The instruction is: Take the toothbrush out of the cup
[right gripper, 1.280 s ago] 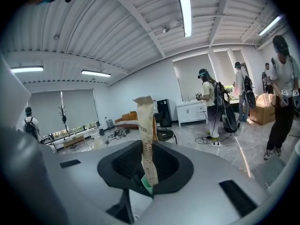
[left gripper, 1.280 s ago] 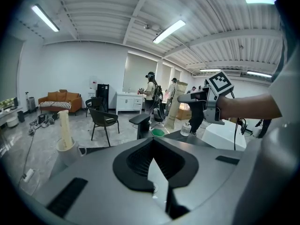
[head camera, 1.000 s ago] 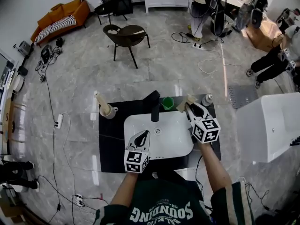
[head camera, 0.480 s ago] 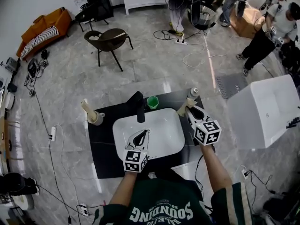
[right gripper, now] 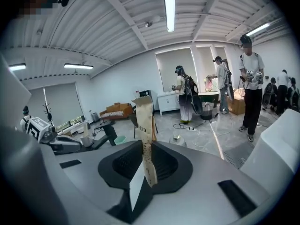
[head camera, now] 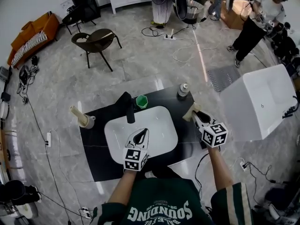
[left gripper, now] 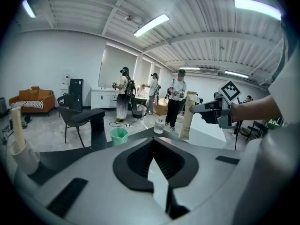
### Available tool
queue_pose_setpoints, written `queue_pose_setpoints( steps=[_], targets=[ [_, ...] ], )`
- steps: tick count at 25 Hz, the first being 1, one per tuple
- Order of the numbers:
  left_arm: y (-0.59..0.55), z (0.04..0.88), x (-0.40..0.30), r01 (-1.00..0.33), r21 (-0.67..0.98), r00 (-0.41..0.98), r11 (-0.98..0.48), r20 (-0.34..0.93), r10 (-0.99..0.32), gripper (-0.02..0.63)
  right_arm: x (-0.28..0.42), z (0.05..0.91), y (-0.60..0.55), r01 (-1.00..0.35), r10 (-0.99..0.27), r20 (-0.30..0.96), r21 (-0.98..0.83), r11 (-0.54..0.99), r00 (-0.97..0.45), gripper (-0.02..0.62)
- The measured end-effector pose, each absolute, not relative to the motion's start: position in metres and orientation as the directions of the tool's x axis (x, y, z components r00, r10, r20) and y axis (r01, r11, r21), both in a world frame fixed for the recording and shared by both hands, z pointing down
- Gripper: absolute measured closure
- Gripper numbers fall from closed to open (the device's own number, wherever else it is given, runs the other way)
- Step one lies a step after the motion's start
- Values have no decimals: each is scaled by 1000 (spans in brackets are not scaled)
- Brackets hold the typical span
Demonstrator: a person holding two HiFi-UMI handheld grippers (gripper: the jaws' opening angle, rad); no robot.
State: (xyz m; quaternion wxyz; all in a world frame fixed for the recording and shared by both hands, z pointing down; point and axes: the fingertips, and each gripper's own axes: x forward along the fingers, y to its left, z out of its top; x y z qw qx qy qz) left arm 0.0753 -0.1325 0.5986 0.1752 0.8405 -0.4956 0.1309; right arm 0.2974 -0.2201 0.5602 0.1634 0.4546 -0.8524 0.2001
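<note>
**While the left tool (head camera: 142,134) idles, the right tool (head camera: 194,114) grips a toothbrush (right gripper: 146,139)**

Clamped in the right tool's narrowed jaws, the paper-wrapped toothbrush stands upright over the desk's (head camera: 93,149) right edge, beside the white basin (head camera: 159,124). The left tool, jaws together and empty, hovers above the basin's near rim. Another wrapped brush (head camera: 76,113) leans in a cup (head camera: 89,123) at the desk's left end.

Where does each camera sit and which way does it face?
Head view: on the person's head, steeply down at sink; both arms show.
Left gripper view: on left gripper, facing over the counter; shut jaws show.
Right gripper view: on right gripper, also over the counter; jaws hold wrapped toothbrush.
All share the green cup.
</note>
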Motion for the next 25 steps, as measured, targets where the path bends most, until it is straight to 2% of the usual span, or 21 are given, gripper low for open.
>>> queue_pose_setpoints(
  steps=[11, 20, 25],
  targets=[
    [-140, 606, 121, -836, 174, 542, -520, 408, -735, 595, 349, 596, -181, -815, -572, 621, -204, 542, -536, 518],
    [-138, 616, 136, -819, 176, 563, -546, 427, -707, 595, 375, 658, -150, -803, -334, 833, -202, 560, -442, 518],
    [-137, 621, 125, -830, 173, 548, -531, 438, -713, 595, 378, 682, -158, -816, -304, 841, -245, 523, -447, 518]
  ],
)
